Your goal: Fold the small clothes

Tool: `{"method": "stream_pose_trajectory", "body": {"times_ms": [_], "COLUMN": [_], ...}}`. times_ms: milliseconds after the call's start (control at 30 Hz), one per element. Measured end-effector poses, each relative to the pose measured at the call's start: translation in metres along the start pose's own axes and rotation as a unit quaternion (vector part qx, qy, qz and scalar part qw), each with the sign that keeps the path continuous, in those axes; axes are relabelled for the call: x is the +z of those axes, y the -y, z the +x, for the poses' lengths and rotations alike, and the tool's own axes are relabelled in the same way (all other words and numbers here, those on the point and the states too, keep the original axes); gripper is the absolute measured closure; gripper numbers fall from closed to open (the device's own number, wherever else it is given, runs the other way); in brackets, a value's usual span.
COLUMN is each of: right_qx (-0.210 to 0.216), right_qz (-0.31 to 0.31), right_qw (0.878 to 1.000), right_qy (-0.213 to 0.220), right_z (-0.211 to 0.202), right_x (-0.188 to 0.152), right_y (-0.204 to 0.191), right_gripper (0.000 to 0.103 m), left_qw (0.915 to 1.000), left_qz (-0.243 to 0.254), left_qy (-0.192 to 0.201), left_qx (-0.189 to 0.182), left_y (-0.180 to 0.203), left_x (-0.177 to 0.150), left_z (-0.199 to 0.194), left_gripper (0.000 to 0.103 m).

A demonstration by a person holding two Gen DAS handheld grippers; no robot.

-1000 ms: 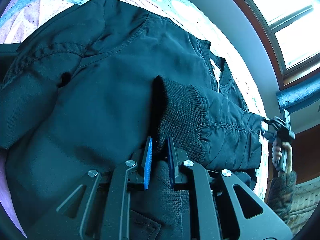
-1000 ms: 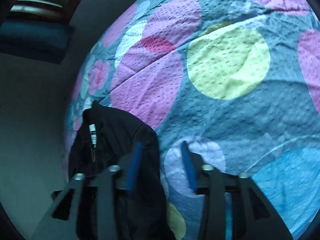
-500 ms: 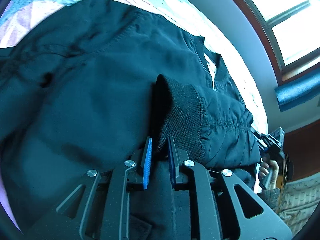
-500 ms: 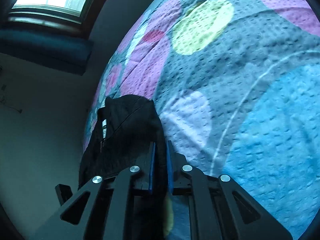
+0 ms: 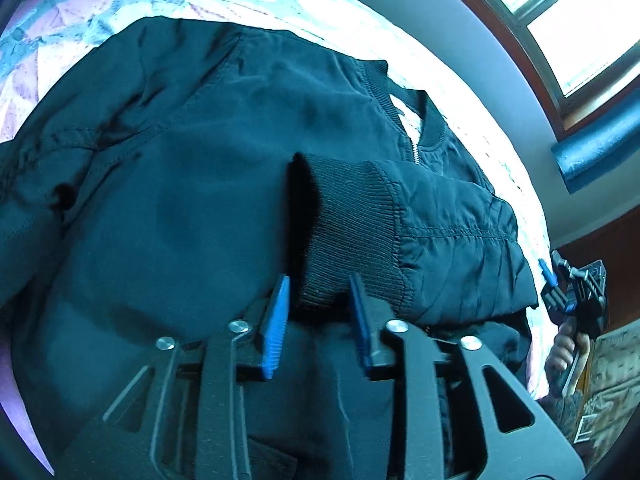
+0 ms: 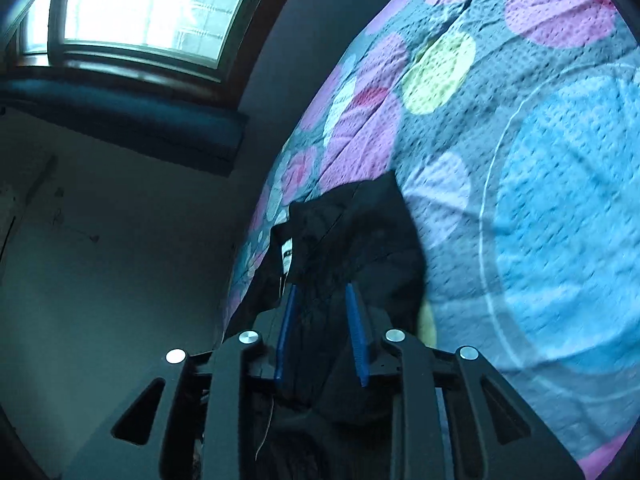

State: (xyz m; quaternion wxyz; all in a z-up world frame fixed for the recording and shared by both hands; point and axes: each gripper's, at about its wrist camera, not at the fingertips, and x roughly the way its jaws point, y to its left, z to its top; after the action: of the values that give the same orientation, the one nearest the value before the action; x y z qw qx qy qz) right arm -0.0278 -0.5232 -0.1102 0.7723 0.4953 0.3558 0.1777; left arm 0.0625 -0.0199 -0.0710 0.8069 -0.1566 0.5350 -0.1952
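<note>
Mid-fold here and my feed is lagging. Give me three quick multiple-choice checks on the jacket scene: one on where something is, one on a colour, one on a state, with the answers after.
1. Where does the sleeve's ribbed cuff lie?
A. hanging off the bed
B. folded over the jacket's front, just ahead of the left tool
C. tucked inside the collar

2. What colour is the jacket?
A. black
B. red
C. white

3. How does the left tool stand?
A. clamped flat with no gap
B. out of view
C. open, its blue pads apart on either side of the cuff's edge

Answers:
1. B: the left wrist view shows the cuff resting across the jacket's body below the zip.
2. A: the fabric is dark black against the bedspread with its coloured circles.
3. C: a clear gap shows between the pads.
</note>
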Motion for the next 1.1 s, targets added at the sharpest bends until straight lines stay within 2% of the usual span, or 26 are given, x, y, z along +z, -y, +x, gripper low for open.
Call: {"method": "stream_pose_trajectory", "body": {"times_ms": [67,133,233,300,400,500,667,867,1000,1100], "right_qx": [-0.023,-0.084,-0.061,-0.074,-0.085,-0.079,-0.079,-0.082,-0.082,-0.08], "right_qz": [0.0,0.001,0.031,0.021,-0.01,-0.028,-0.042,-0.035,-0.035,-0.034], "right_qw": [0.999,0.996,0.997,0.997,0.996,0.996,0.996,0.996,0.996,0.996], "right_qy": [-0.029,-0.044,-0.037,-0.028,0.004,0.02,0.015,0.004,-0.002,-0.006], "right_z": [0.013,0.025,0.024,0.017,0.002,-0.005,0.008,0.027,0.037,0.042], "right_x": [-0.015,-0.022,-0.02,-0.02,-0.026,-0.036,-0.05,-0.06,-0.065,-0.068], "right_y": [0.003,0.018,0.031,0.02,-0.003,-0.022,-0.039,-0.043,-0.047,-0.052], "right_gripper": [0.071,0.076,0.081,0.077,0.053,0.049,0.049,0.048,0.048,0.048], "left_qw": [1.0,0.9999,0.9995,0.9991,0.9984,0.9975,0.9915,0.9718,0.9614,0.9577], "left_qz": [0.004,0.008,0.02,0.025,0.02,-0.001,-0.056,-0.134,-0.186,-0.207], "left_qy": [0.004,0.011,0.025,0.035,0.052,0.064,0.098,0.156,0.159,0.155], "left_qx": [-0.004,-0.01,-0.008,-0.005,0.01,0.029,0.065,0.116,0.126,0.127], "left_y": [0.001,0.001,0.0,-0.004,-0.022,-0.049,-0.114,-0.199,-0.256,-0.289], "left_x": [-0.001,-0.003,-0.008,-0.01,-0.016,-0.022,-0.032,-0.061,-0.075,-0.08], "left_z": [-0.003,-0.011,-0.028,-0.04,-0.063,-0.087,-0.14,-0.217,-0.239,-0.245], "left_gripper": [0.068,0.064,0.06,0.055,0.05,0.049,0.049,0.048,0.046,0.046]}}
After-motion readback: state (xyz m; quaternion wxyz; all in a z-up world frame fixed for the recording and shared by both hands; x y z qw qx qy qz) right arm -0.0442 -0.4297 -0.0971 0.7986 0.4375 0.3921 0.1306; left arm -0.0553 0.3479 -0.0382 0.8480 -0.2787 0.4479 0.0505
